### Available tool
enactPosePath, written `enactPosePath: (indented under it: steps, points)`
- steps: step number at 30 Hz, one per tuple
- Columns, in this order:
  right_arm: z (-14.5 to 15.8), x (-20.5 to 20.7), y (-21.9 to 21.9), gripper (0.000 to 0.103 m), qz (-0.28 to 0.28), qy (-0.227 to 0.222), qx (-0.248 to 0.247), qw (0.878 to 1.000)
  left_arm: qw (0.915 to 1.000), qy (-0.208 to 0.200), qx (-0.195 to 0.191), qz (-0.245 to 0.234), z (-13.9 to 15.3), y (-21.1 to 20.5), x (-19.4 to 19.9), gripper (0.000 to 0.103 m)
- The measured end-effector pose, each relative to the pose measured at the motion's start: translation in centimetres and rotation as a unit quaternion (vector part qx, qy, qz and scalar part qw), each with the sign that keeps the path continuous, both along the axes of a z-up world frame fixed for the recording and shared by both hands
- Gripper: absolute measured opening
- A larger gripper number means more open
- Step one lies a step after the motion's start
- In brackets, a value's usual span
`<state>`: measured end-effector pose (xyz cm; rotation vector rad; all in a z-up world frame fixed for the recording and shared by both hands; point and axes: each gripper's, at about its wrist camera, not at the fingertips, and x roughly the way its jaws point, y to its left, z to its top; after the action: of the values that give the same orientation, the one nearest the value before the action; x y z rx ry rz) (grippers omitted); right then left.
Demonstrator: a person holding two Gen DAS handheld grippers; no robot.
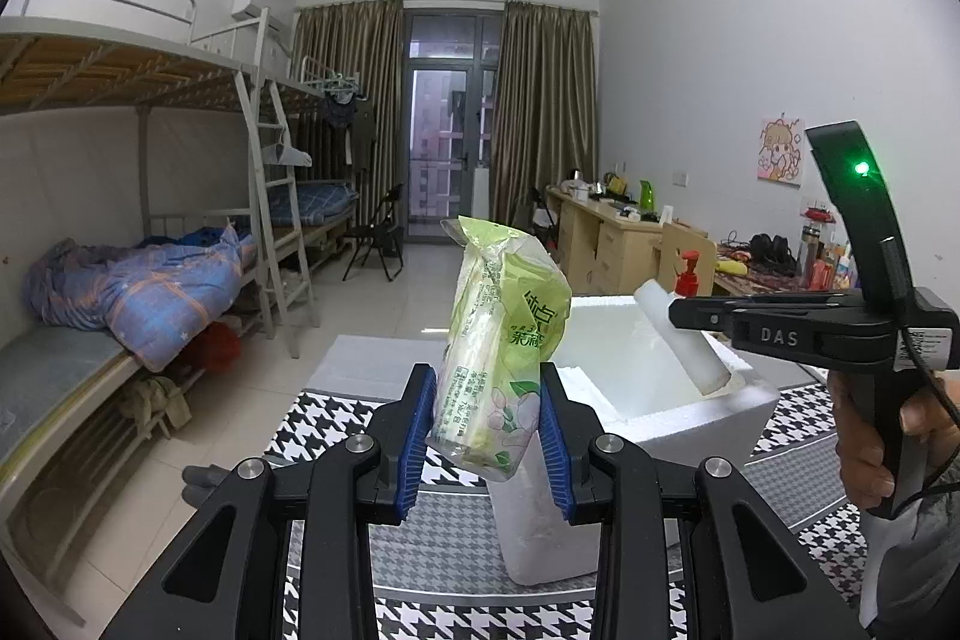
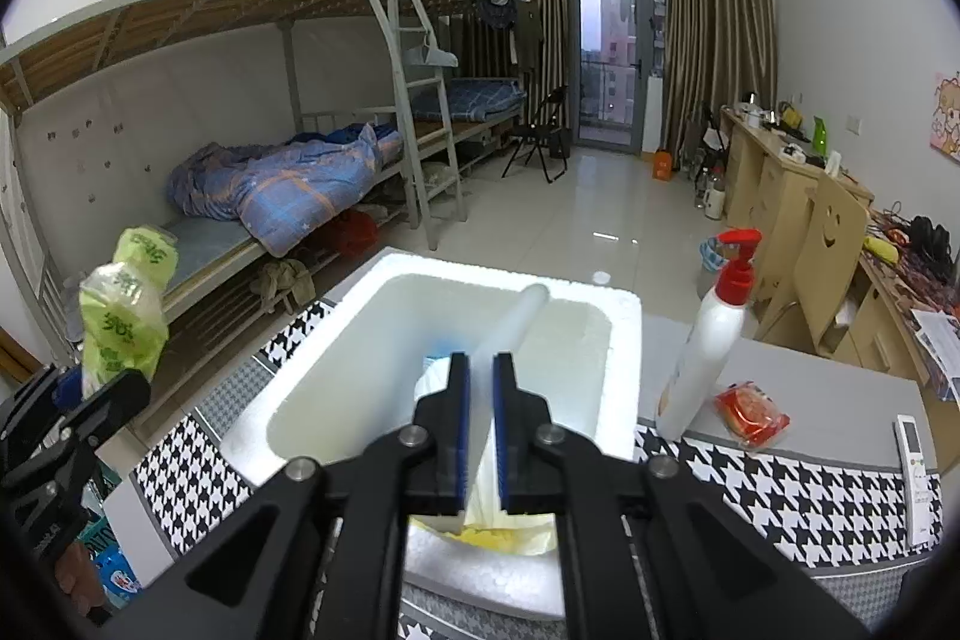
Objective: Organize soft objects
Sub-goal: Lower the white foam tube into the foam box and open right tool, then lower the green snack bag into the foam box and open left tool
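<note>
- My left gripper [image 1: 487,421] is pinching a green tissue pack [image 1: 501,340] low down, blue pads [image 1: 416,436] pressed on both sides, most of the pack standing up above the jaws and leaning slightly.
- My right gripper [image 2: 480,424] is pressed nearly together on a thin white foam strip [image 2: 510,325]; the strip runs forward out of the jaws and angles over the white foam box [image 2: 624,334].
- In the left view the same strip [image 1: 681,343] pokes down past the box rim, so its far end is inside or right over the opening; can't tell if it touches the floor of the box.
- Step in hand, as I judge it: drop the strip into the box, then bring the pack over.
- Doing it well: keep the strip tip inside the walls before I release, lower rather than toss, foam is light and will bounce or tip out.
- Keep the left squeeze gentle; the pack is soft and the wrapper could slip through the pads.
- The pack is well left of the box in the right view [image 2: 123,310], held up off the houndstooth cloth [image 2: 780,484].
- Spray bottle [image 2: 705,346] stands just beside the box's right wall; avoid knocking it.
- Something white and yellow already lies low in the box under my right jaws, unclear what.
</note>
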<state>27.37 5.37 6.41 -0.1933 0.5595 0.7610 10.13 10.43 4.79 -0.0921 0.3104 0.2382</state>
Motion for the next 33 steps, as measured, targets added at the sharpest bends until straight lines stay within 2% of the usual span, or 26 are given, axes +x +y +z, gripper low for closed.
enactPosePath:
  steps: [2,5,6,7,8,9,10,23,33]
  points:
    - [-0.1,0.0,0.1,0.009,0.002,-0.001,0.001,1.0,1.0,0.001,-0.001,0.001,0.0,0.0,0.0,0.035]
    - [-0.1,0.1,0.3,0.014,0.008,0.003,-0.004,1.0,1.0,0.001,-0.002,0.002,0.0,0.1,0.0,0.035]
    - [-0.2,0.2,0.3,0.02,0.008,0.003,-0.007,1.0,1.0,0.001,-0.001,0.002,0.0,0.1,0.0,0.035]
    - [-0.2,0.1,0.2,0.032,0.01,0.003,-0.009,1.0,1.0,0.001,0.0,0.002,0.0,0.1,0.1,0.035]
    - [-0.1,0.0,0.2,0.04,0.009,0.0,-0.008,1.0,1.0,0.001,0.0,0.002,0.0,0.2,0.1,0.035]
    - [0.0,-0.1,0.0,0.056,0.008,-0.005,-0.005,1.0,1.0,0.002,-0.001,0.002,0.0,0.2,0.1,0.035]
    - [0.1,-0.3,-0.1,0.066,0.008,-0.012,-0.002,1.0,1.0,0.002,0.0,0.002,0.0,0.2,0.1,0.035]
    - [0.3,-0.6,-2.4,0.089,-0.001,-0.016,0.012,1.0,0.9999,0.007,0.003,-0.014,0.1,-0.2,0.7,0.035]
    - [0.8,-1.3,-3.7,0.091,-0.01,-0.038,0.017,0.999,0.9995,0.012,0.011,-0.025,0.5,-0.7,1.9,0.035]
